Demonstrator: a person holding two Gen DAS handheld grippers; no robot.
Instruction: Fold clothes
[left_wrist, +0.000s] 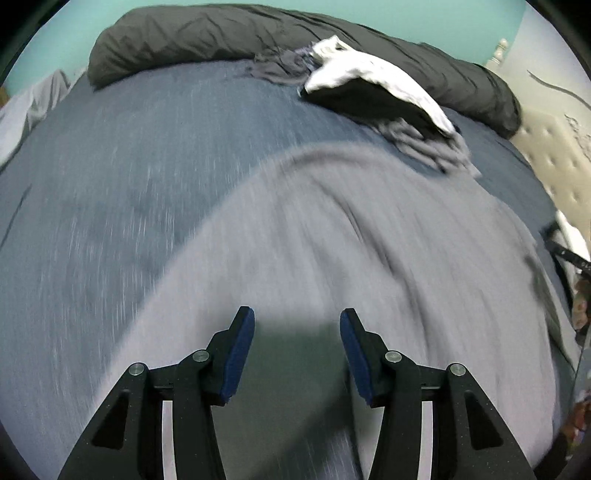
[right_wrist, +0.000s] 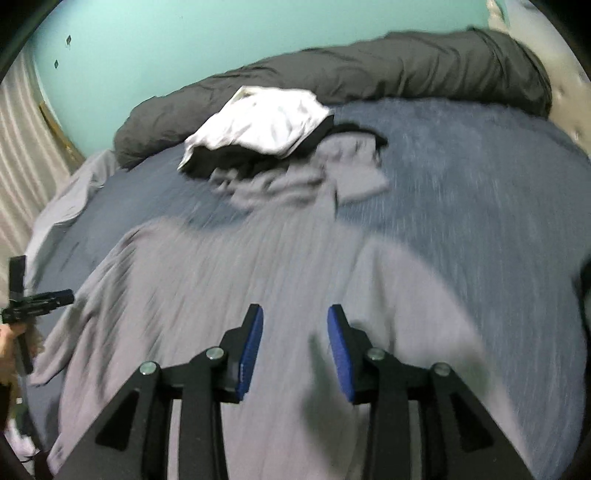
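A large light grey garment (left_wrist: 332, 236) (right_wrist: 229, 273) lies spread on the blue bed cover (left_wrist: 122, 177) (right_wrist: 480, 206), blurred by motion. My left gripper (left_wrist: 297, 325) hovers above its near part, jaws apart with nothing between the blue pads. My right gripper (right_wrist: 295, 321) hangs over the same garment, also open and empty. The left gripper (right_wrist: 40, 299) shows at the left edge of the right wrist view, held by a hand. Further back lies a pile of clothes: a white piece (left_wrist: 365, 77) (right_wrist: 258, 122) on a black one (left_wrist: 365, 103), over crumpled grey cloth (left_wrist: 432, 144) (right_wrist: 280, 184).
A rolled dark grey duvet (left_wrist: 207, 40) (right_wrist: 406, 74) runs along the bed's far side against a teal wall (right_wrist: 184, 44). A beige tufted headboard (left_wrist: 546, 155) stands at the right. A light sheet (right_wrist: 62, 206) hangs at the bed's left edge beside a curtain (right_wrist: 18, 147).
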